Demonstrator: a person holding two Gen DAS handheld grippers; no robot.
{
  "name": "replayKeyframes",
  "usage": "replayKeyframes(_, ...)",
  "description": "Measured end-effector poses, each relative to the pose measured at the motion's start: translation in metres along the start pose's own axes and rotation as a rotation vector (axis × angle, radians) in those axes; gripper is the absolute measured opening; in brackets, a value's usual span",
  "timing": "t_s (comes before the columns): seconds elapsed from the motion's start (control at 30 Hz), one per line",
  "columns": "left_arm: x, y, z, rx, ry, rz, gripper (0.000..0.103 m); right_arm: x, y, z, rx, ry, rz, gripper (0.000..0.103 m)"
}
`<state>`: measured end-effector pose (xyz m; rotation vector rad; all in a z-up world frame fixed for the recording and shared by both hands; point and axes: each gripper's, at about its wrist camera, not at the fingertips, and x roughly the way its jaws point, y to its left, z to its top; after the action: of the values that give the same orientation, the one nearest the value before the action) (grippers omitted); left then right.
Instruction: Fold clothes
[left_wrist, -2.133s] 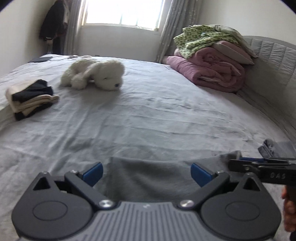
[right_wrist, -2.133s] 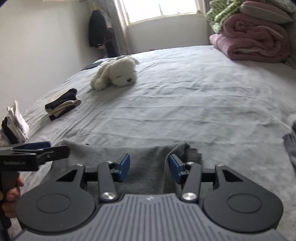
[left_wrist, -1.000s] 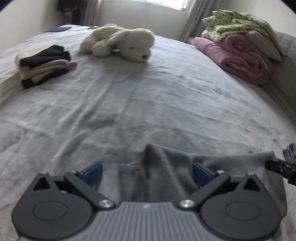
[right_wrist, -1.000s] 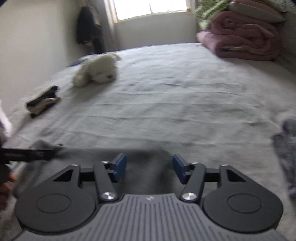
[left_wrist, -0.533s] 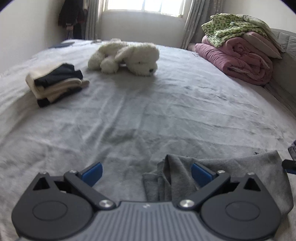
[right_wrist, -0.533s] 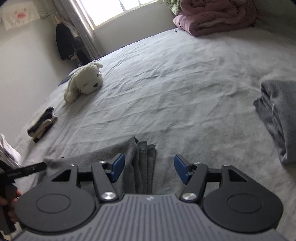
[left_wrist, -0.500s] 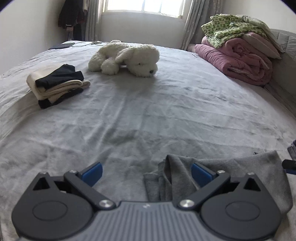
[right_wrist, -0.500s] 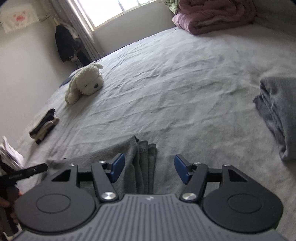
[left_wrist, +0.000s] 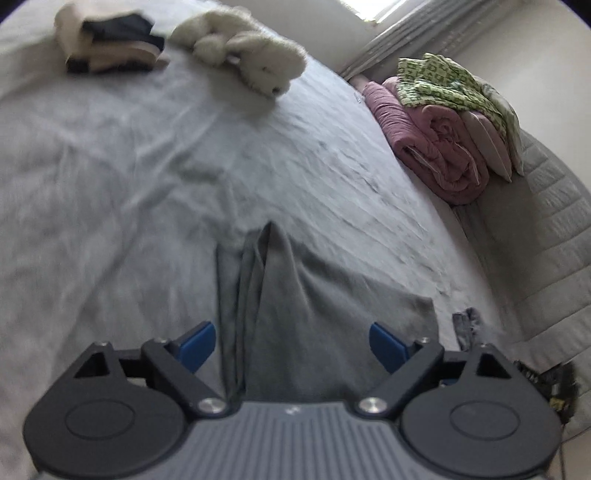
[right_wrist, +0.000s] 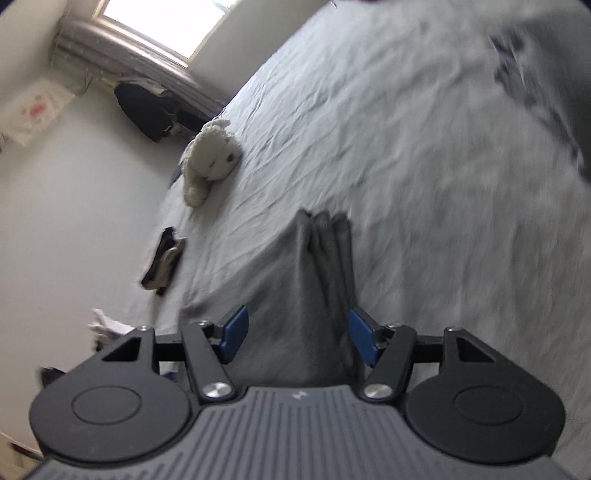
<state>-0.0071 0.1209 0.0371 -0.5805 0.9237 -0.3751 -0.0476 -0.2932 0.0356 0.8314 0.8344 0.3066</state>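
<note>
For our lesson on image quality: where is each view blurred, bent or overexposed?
Left wrist view: the bed is smeared, the toy dog soft, the edges curved. Right wrist view: the window is blown out, and the bed's right side streaks with motion.

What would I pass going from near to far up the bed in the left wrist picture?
Blue-padded black tool → rumpled grey garment → bare grey bedsheet → white plush dog, with a folded cream-and-black clothes stack to its left.
</note>
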Motion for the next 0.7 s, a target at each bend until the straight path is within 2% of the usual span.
replayKeyframes(0.13,0.002,0.005,-0.008,-0.059,0.071,-0.009,0.084,-0.003,-0.008,-0.008,0.07,0.056,-0.005,0.064)
replayKeyframes(0.27,0.002,0.007,-0.018,-0.116,0.158,-0.041,0.082,-0.002,-0.015,-0.017,0.145,0.098,0.027,0.064)
replayKeyframes(0.4,0.008,0.011,-0.035,-0.23,0.208,-0.131,0.082,0.001,-0.016,-0.024,0.175,0.126,0.059,0.067)
replayKeyframes(0.5,0.018,0.008,-0.048,-0.234,0.205,-0.118,0.082,0.004,-0.016,-0.03,0.195,0.131,0.076,0.067)
replayKeyframes(0.7,0.023,0.007,-0.049,-0.229,0.105,-0.112,0.082,0.009,-0.021,-0.034,0.236,0.109,0.109,0.067)
